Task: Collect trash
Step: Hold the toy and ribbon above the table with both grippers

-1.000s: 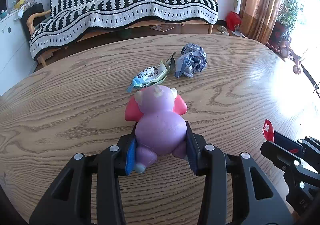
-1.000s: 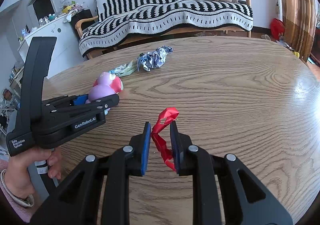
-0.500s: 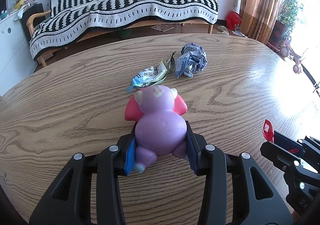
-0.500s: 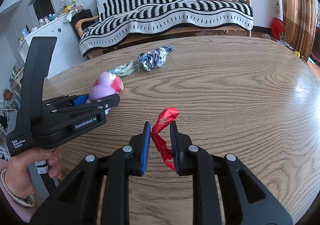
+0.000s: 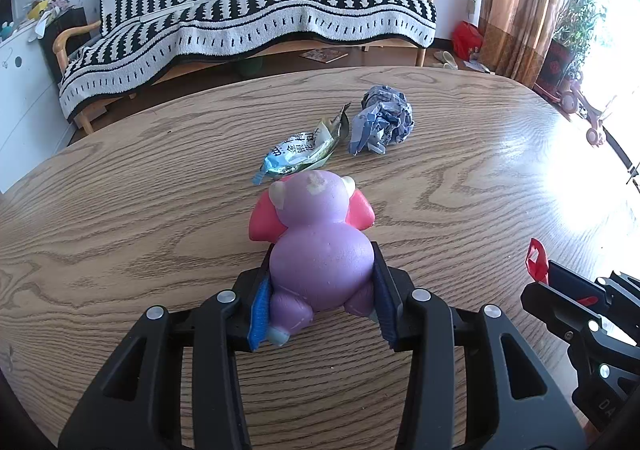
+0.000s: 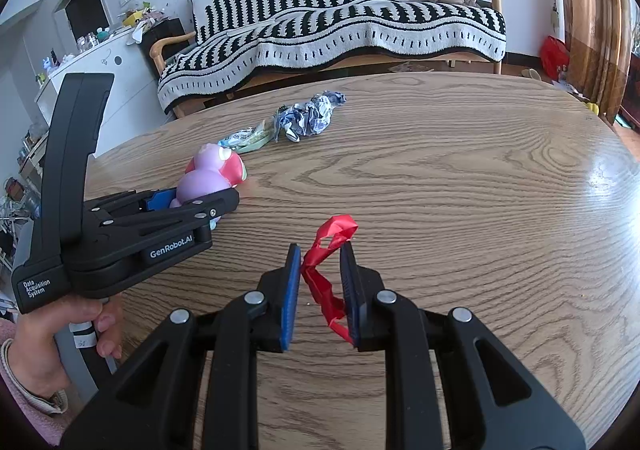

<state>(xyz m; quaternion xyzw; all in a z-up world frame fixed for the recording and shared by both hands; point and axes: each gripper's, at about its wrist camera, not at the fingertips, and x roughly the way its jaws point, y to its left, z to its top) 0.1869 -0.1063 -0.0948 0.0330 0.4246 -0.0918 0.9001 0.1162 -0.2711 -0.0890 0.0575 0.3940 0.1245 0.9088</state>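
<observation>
Both my grippers loaded over the oak-grain wooden tabletop.
My left gripper has its jaws half-spread around a soft purple-and-pink toy figure; my right gripper pinches a crumpled red plastic strip, jaws nearly closed.

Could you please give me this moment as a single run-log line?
left gripper: shut on purple toy | right gripper: shut on red scrap | snack wrapper, crumpled paper: on table
</observation>
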